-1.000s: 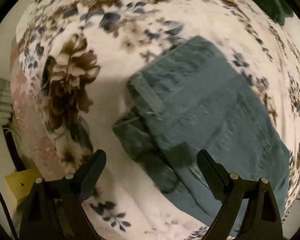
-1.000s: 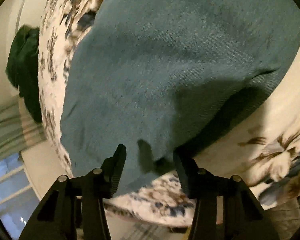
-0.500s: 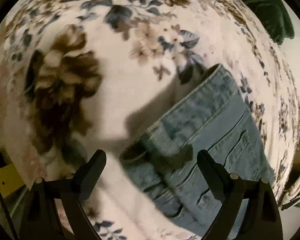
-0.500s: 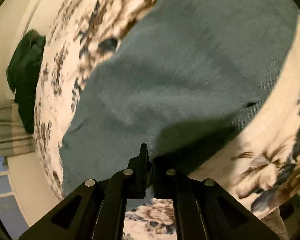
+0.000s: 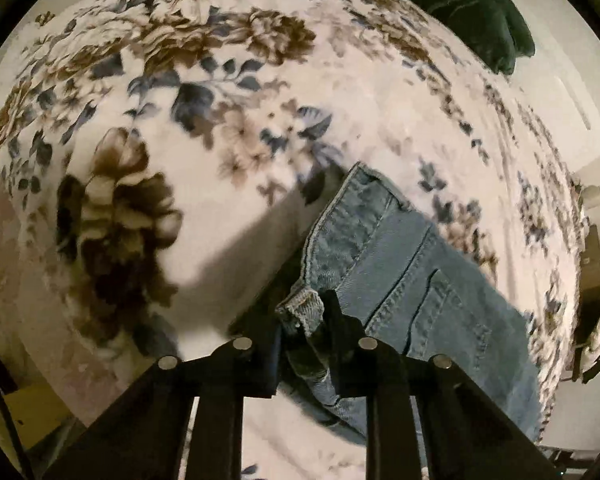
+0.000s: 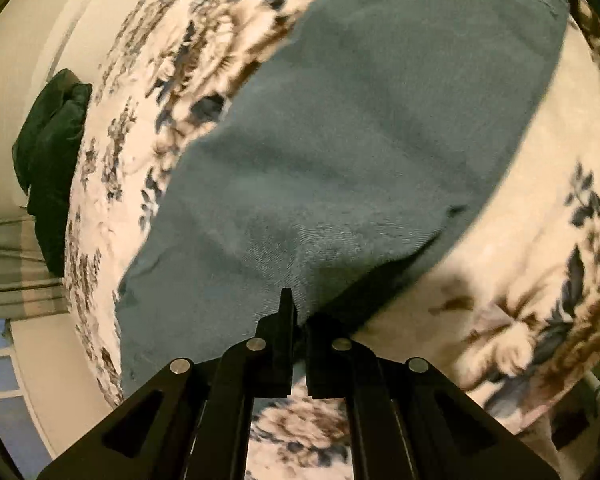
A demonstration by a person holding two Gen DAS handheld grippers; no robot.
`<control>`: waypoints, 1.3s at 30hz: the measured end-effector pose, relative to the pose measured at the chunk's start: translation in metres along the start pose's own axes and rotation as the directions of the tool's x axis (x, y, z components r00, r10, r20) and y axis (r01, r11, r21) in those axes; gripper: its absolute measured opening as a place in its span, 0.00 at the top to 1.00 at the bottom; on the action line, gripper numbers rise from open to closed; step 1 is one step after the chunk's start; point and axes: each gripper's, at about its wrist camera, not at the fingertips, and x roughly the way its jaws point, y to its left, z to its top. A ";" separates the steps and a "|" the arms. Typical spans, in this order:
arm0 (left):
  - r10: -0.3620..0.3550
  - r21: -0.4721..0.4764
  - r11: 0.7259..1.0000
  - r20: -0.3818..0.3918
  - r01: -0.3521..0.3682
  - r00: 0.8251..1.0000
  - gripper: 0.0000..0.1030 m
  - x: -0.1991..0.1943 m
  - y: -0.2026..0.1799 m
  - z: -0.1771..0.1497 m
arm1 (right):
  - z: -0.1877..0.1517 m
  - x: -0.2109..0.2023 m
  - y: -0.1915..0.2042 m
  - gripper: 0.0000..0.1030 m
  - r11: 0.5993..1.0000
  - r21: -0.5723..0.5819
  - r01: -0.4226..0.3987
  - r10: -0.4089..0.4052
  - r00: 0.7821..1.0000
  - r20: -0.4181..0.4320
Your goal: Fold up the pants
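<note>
Blue denim pants [image 5: 404, 280] lie on a bed with a floral blanket [image 5: 204, 128]. In the left wrist view my left gripper [image 5: 302, 324] is shut on a bunched corner of the waistband, seams and a back pocket showing to its right. In the right wrist view the pants [image 6: 360, 140] spread wide as a folded, smooth panel. My right gripper [image 6: 298, 320] is shut on the near folded edge of the pants, lifting it slightly off the blanket [image 6: 532, 280].
A dark green pillow [image 5: 472, 12] lies at the far edge of the bed; it also shows in the right wrist view [image 6: 52, 152]. A curtain and window [image 6: 4, 340] stand at the left. Clutter [image 5: 596, 300] sits beside the bed's right edge.
Both grippers were open a second ago. The right one shut on the pants edge first, then the left shut on the waistband corner. The pants now show their seamed side by the left gripper.
</note>
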 end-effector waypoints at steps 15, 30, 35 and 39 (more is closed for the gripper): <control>0.157 0.264 0.951 0.037 -0.161 0.987 0.11 -0.011 -0.092 -0.036 | 0.014 -0.013 -0.052 0.38 0.999 -0.024 0.023 -0.025 0.992 -0.127; 0.117 0.608 0.792 -0.057 -0.058 0.992 0.09 0.048 -0.342 -0.166 | 0.240 -0.105 -0.157 0.38 0.987 -0.002 0.162 -0.159 0.972 0.174; 0.130 0.642 0.765 -0.069 -0.056 0.989 0.09 0.064 -0.387 -0.194 | 0.254 -0.056 -0.151 0.75 0.932 -0.197 0.304 -0.297 0.953 0.069; 0.135 0.662 0.747 -0.069 -0.055 0.988 0.09 0.064 -0.401 -0.207 | 0.244 -0.078 -0.132 0.84 0.885 -0.263 0.383 -0.340 0.920 0.196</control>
